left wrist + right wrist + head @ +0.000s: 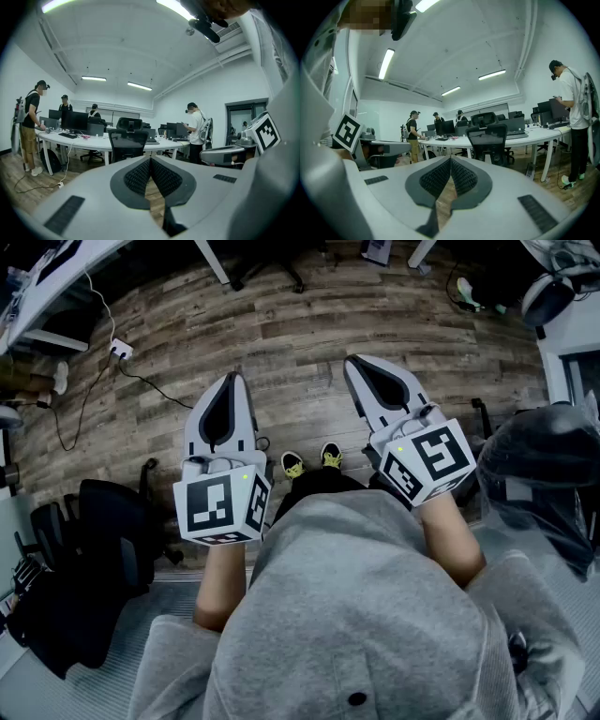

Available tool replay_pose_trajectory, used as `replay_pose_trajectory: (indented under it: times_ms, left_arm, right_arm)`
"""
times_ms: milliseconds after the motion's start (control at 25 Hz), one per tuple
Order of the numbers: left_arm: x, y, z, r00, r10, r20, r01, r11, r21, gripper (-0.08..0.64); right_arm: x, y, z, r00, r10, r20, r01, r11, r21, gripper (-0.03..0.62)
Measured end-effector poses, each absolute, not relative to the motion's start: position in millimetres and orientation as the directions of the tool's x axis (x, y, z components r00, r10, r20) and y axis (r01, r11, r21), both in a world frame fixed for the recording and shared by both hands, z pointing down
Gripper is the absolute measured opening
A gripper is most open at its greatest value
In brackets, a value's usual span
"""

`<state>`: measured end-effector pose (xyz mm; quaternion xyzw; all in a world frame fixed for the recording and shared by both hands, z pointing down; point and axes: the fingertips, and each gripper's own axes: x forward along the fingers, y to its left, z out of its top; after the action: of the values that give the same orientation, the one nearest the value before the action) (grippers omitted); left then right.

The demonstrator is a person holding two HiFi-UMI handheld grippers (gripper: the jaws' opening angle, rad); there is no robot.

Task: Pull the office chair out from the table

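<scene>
A black mesh-back office chair (127,144) stands pushed in at a long white curved table (89,140), some way ahead of me across the wooden floor. The right gripper view shows the same chair (489,139) and table (546,133). My left gripper (150,159) is shut with nothing between its pads, well short of the chair. My right gripper (451,160) is also shut and holds nothing. In the head view both grippers, left (228,381) and right (360,363), are held side by side above the floor, pointing forward.
Several people stand at the desks, one (196,131) to the right of the chair, others (32,126) at the left. A power strip (120,350) and its cable lie on the floor. Other black chairs stand close at my left (103,549) and right (544,460).
</scene>
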<state>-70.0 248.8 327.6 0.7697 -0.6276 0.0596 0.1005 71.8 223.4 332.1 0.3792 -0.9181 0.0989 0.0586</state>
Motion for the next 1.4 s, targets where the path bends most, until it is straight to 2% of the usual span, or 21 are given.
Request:
replay_pose_trajectory:
  times_ms: [640,1400]
  left_arm:
    - [-94,254,315,0.221,-0.954,0.200,-0.975,-0.210,0.076,0.011]
    - [-138,264,313,0.220,-0.958,0.184,-0.975,-0.210,0.074,0.011]
  right_arm:
    - [46,229,318,-0.724,-0.674,0.146,-0.688,0.691,-0.221,0.028]
    - [-1,236,308,-0.720,-0.681,0.133,-0.693,0.700,-0.173,0.028]
